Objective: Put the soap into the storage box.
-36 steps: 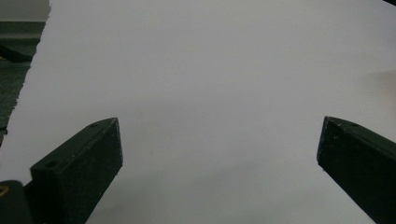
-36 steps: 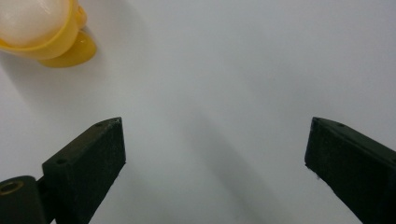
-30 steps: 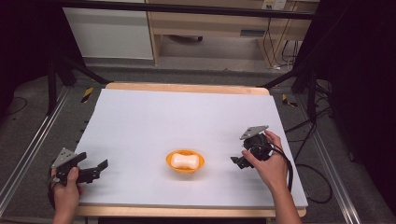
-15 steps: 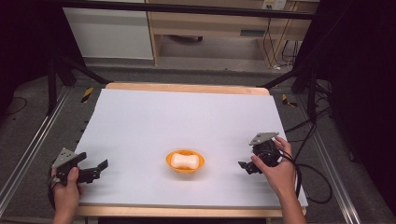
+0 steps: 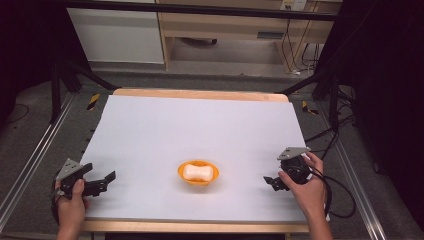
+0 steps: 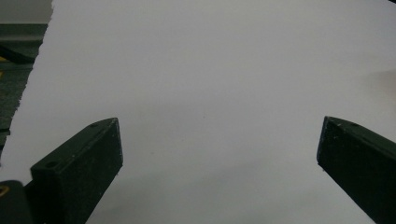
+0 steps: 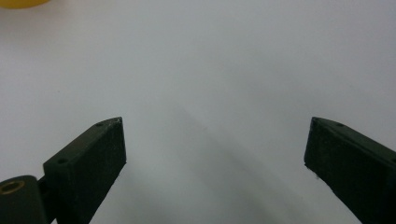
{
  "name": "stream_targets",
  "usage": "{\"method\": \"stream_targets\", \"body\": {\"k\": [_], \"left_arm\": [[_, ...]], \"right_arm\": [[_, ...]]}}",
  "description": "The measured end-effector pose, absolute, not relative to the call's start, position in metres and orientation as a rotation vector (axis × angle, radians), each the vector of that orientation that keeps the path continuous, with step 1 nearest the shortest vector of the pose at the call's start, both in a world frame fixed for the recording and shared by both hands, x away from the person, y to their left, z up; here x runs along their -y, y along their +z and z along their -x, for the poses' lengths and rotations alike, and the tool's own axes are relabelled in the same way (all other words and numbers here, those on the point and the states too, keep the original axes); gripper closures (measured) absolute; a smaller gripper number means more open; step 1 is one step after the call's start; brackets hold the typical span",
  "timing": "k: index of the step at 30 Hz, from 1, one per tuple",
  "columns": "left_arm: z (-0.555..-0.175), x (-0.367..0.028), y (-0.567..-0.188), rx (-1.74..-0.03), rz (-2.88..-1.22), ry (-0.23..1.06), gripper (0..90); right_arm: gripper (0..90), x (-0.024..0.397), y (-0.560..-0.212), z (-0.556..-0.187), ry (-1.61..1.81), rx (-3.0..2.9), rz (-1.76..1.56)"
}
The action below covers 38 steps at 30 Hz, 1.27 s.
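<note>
we rest both black two-jaw grippers, left gripper (image 5: pixel 102 182) at eight o'clock, right gripper (image 5: pixel 272 182) at four, wide open and empty; the small orange bowl (image 5: pixel 198 173) holding a white lump seems the likely next reach.

Two hand-held black two-jaw grippers, left (image 5: pixel 102 181) and right (image 5: pixel 272 183), each topped by a grey three-cornered plate and trailing black cable; flat matte jaws show small screw holes; forearms bare, no sleeves.

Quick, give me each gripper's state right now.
Left gripper: open, holding nothing, over the white table.
Right gripper: open, holding nothing, right of the orange bowl.
</note>
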<state>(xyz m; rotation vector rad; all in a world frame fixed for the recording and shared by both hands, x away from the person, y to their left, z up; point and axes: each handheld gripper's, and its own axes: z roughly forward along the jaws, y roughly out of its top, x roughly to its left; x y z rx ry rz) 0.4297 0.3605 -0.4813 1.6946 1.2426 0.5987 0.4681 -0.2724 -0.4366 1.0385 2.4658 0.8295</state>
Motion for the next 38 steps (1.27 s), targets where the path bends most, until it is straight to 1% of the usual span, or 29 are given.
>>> {"method": "stream_targets", "body": {"k": [14, 25, 29, 38], "left_arm": [[-0.43, -0.36, -0.481, -1.243, -1.696, 0.6, 0.0], [-0.43, -0.361, -0.481, -1.246, -1.689, 0.596, 0.0], [-0.43, -0.361, -0.481, -1.246, -1.688, 0.595, 0.0], [-0.43, -0.361, -0.481, -1.245, -1.69, 0.59, 0.0]], "right_arm": [[5.9, 0.306, -0.453, -0.451, 0.834, -2.436, -1.131], [6.2, 0.339, -0.479, -0.433, 0.941, -2.373, -1.197], [6.9, 0.345, -0.486, -0.43, 0.994, -2.347, -1.205], [6.5, 0.345, -0.487, -0.427, 1.046, -2.318, -1.219]]}}
